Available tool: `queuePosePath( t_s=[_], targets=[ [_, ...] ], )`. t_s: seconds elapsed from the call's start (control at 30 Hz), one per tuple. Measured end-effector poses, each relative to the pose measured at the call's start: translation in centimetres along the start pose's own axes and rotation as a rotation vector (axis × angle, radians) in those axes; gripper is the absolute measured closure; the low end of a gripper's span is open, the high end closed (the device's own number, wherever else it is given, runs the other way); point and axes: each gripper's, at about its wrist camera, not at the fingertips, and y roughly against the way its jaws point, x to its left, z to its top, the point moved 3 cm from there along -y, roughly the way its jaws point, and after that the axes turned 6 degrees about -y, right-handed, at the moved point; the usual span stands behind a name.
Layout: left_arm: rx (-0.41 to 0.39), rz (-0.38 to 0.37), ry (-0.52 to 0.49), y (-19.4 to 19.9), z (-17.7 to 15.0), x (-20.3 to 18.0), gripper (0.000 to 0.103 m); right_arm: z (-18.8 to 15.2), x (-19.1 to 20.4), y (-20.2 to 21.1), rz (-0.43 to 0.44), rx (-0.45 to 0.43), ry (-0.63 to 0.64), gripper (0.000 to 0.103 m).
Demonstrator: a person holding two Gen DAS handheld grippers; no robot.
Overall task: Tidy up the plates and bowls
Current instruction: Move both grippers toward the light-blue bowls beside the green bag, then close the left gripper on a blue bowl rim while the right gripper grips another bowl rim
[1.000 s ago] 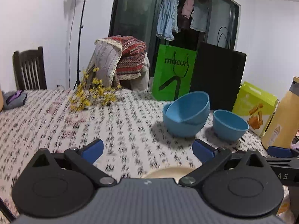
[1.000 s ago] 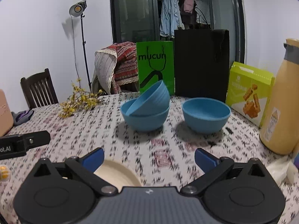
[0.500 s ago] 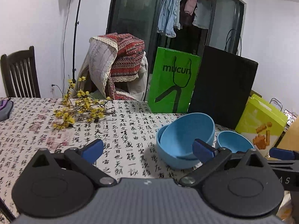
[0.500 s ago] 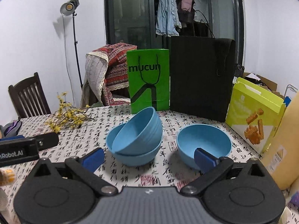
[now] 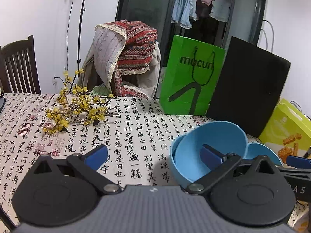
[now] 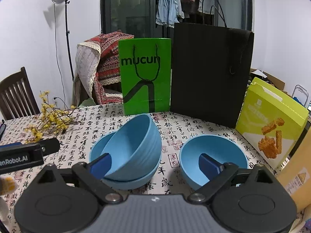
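Observation:
Two blue bowls sit nested on the patterned tablecloth (image 6: 175, 128). The inner bowl (image 6: 134, 141) leans tilted in the lower bowl (image 6: 132, 182). A single blue bowl (image 6: 213, 149) stands upright just to their right. My right gripper (image 6: 155, 165) hovers close in front of the gap between the stack and the single bowl. Its jaws are wide and closing, and no pad presses on a bowl. My left gripper (image 5: 153, 155) is open over the cloth left of the tilted bowl (image 5: 213, 141), nothing between its fingers. The single bowl (image 5: 258, 153) shows behind.
A green paper bag (image 6: 145, 73) and a black bag (image 6: 210, 71) stand behind the bowls. A yellow-green snack box (image 6: 272, 120) and a tan bottle (image 6: 297, 174) are on the right. A yellow flower branch (image 5: 77, 108) lies at the left.
Both grippers have moved forward over the table toward the bowls, which now look larger and nearer. The cream plate seen under the fingers earlier has dropped out of view.

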Motion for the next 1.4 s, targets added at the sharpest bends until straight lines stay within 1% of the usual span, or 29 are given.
queuePosePath(
  t_s=[0.3,0.37,0.43,0.5,0.57,0.6,0.63,0.73,0.77,0.8,0.83,0.93,1.1,1.23,1.3,1.33,1.4],
  targets=[
    [0.003,0.024,0.009,-2.8,0.6,0.2,0.0,0.7,0.8,-3.2,-0.007,0.029,-0.001,0.008],
    [0.002,0.03,0.014,-3.3,0.7,0.1,0.0,0.8,0.9,-3.8,-0.014,0.033,0.005,0.009],
    [0.003,0.029,0.017,-3.9,0.8,0.1,0.0,1.0,1.2,-4.4,-0.02,0.042,0.008,0.017],
    [0.004,0.029,0.019,-4.4,0.9,0.1,0.0,1.1,1.4,-5.1,-0.027,0.05,0.014,0.017],
    [0.003,0.027,0.016,-4.9,0.9,0.0,0.001,1.3,1.8,-5.7,-0.044,0.051,0.03,0.02],
    [0.002,0.024,0.013,-5.1,0.9,0.0,0.002,1.3,2.0,-6.1,-0.056,0.051,0.038,0.027],
    [0.002,0.023,0.012,-5.2,0.9,0.0,0.004,1.4,2.1,-6.4,-0.066,0.053,0.041,0.036],
    [0.007,0.011,0.01,-5.8,0.8,-0.2,0.008,1.6,2.1,-7.6,-0.096,0.077,0.032,0.049],
    [0.009,0.007,0.01,-6.0,0.8,-0.3,0.009,1.7,2.0,-8.1,-0.108,0.087,0.024,0.051],
    [0.012,0.0,0.009,-6.2,0.8,-0.4,0.012,1.8,2.0,-8.5,-0.117,0.098,0.014,0.057],
    [0.014,-0.009,0.007,-6.3,0.8,-0.5,0.015,1.8,1.9,-8.8,-0.123,0.108,0.003,0.066],
    [0.016,-0.023,0.003,-6.7,0.6,-0.9,0.019,1.8,1.3,-9.6,-0.126,0.15,-0.065,0.083],
    [0.02,-0.059,-0.006,-7.2,0.5,-1.4,0.032,1.7,0.3,-10.0,-0.143,0.157,-0.151,0.093],
    [0.029,-0.09,-0.014,-7.7,0.3,-1.9,0.044,1.7,-0.3,-10.3,-0.122,0.164,-0.221,0.094],
    [0.028,-0.1,-0.017,-8.0,0.1,-2.1,0.048,1.7,-0.5,-10.3,-0.109,0.164,-0.243,0.094],
    [0.028,-0.108,-0.019,-8.1,0.1,-2.2,0.053,1.7,-0.6,-10.4,-0.103,0.166,-0.251,0.094],
    [0.027,-0.124,-0.025,-8.4,0.1,-2.4,0.06,1.7,-0.7,-10.4,-0.094,0.168,-0.266,0.096]
  ],
)
